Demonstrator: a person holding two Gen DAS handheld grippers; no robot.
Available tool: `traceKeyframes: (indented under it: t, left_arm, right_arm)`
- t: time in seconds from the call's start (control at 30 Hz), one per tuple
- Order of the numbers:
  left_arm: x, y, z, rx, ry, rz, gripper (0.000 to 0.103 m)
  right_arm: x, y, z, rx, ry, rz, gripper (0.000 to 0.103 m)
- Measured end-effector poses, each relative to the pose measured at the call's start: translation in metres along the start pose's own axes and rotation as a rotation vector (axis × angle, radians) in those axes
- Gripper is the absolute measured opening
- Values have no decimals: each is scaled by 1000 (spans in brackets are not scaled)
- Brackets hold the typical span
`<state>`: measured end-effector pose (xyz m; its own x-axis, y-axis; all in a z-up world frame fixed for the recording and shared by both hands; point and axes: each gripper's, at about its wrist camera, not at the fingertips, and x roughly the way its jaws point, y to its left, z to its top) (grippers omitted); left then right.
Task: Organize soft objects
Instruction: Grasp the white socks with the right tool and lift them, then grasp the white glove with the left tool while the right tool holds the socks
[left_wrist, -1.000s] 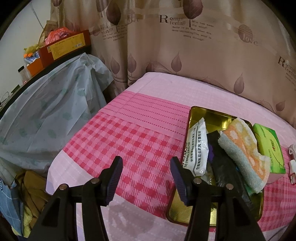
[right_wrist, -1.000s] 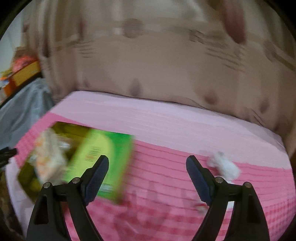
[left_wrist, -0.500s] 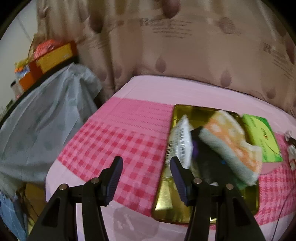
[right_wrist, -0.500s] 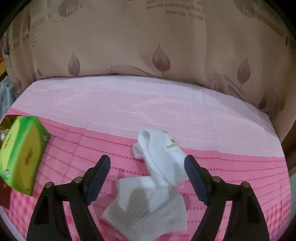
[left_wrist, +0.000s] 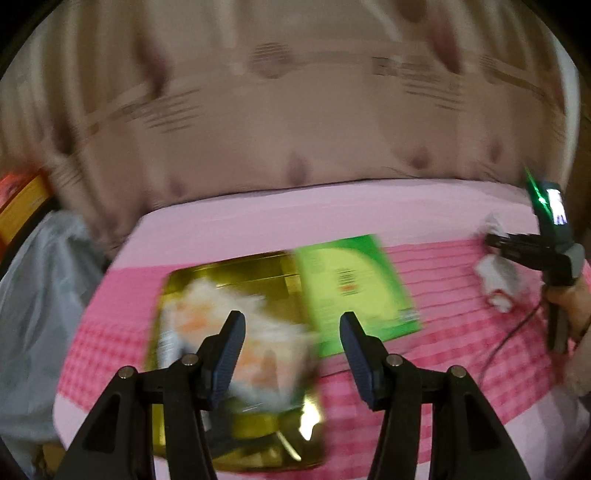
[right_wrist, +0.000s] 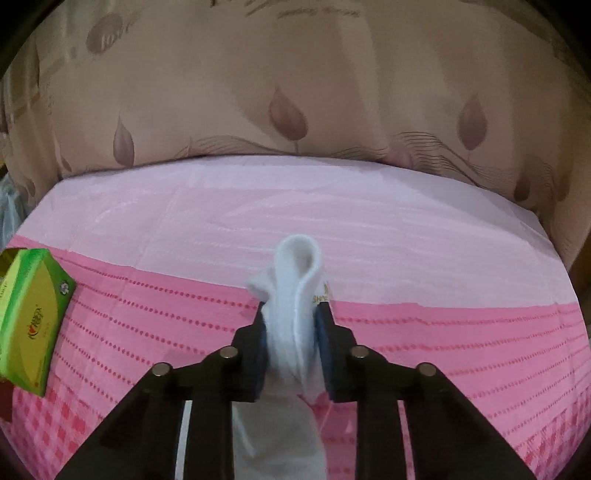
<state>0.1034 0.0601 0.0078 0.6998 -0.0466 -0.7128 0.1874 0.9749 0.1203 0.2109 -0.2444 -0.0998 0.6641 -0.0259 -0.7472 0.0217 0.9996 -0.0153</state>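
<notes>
In the right wrist view my right gripper (right_wrist: 291, 332) is shut on a white sock (right_wrist: 295, 280), whose folded loop sticks up past the fingertips while the rest hangs below. The left wrist view is blurred: my left gripper (left_wrist: 291, 332) stands open and empty above a gold tray (left_wrist: 221, 280) holding an orange-and-white towel (left_wrist: 236, 332). A green tissue pack (left_wrist: 351, 284) lies at the tray's right edge. Far right in that view, the right gripper (left_wrist: 495, 243) pinches the white sock (left_wrist: 498, 277) on the pink bedcover.
A pink checked and striped bedcover (right_wrist: 443, 332) spans the bed, backed by a beige leaf-print curtain (right_wrist: 295, 92). The green tissue pack (right_wrist: 33, 317) lies at the left in the right wrist view. A grey plastic-covered heap (left_wrist: 37, 295) stands left of the bed. A hand (left_wrist: 576, 325) holds the right gripper.
My right gripper sank onto the white sock and shut on it. The left wrist view swung right, so the tray and green pack now sit in front of the open left gripper.
</notes>
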Motion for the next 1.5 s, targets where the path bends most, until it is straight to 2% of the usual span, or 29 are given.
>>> traceKeyframes:
  t: [0.13, 0.3, 0.43, 0.53, 0.7, 0.93, 1.03, 1.1, 1.27, 1.33, 1.37, 1.43, 1.5]
  left_arm:
    - [19, -51, 15, 66, 23, -116, 55]
    - [44, -109, 29, 115, 83, -261, 55]
    - [61, -150, 33, 149, 124, -329, 55]
    - [75, -178, 36, 172, 156, -375, 60]
    - [90, -219, 35, 221, 184, -412, 60]
    - [119, -245, 37, 232, 218, -407, 60]
    - [131, -249, 34, 229, 229, -386, 60]
    - [136, -250, 33, 231, 226, -382, 65]
    - [151, -242, 33, 174, 236, -448, 71]
    - [150, -244, 35, 180, 245, -440, 70]
    - [150, -245, 34, 185, 247, -433, 67]
    - [146, -247, 32, 192, 245, -444, 53]
    - [143, -247, 31, 195, 243, -461, 31]
  right_arm:
    - [-29, -19, -19, 33, -36, -10, 16]
    - [-60, -43, -55, 35, -38, -46, 15]
    - [-76, -57, -75, 45, -39, -84, 15]
    - [-81, -66, -83, 71, -49, -91, 15]
    - [-74, -67, -93, 115, -38, -63, 15]
    - [-72, -63, -90, 105, -34, -53, 15]
    - [-72, -64, -90, 117, -25, -45, 15]
    - [-70, -66, -90, 127, -18, -37, 15]
    - [-64, -67, -87, 133, -3, -29, 15]
    - [-63, -66, -87, 128, -1, -32, 15]
    - [-63, -66, -86, 125, 1, -33, 15]
    - [-61, -66, -86, 123, 5, -36, 15]
    - [-60, -65, -86, 122, 6, -40, 15]
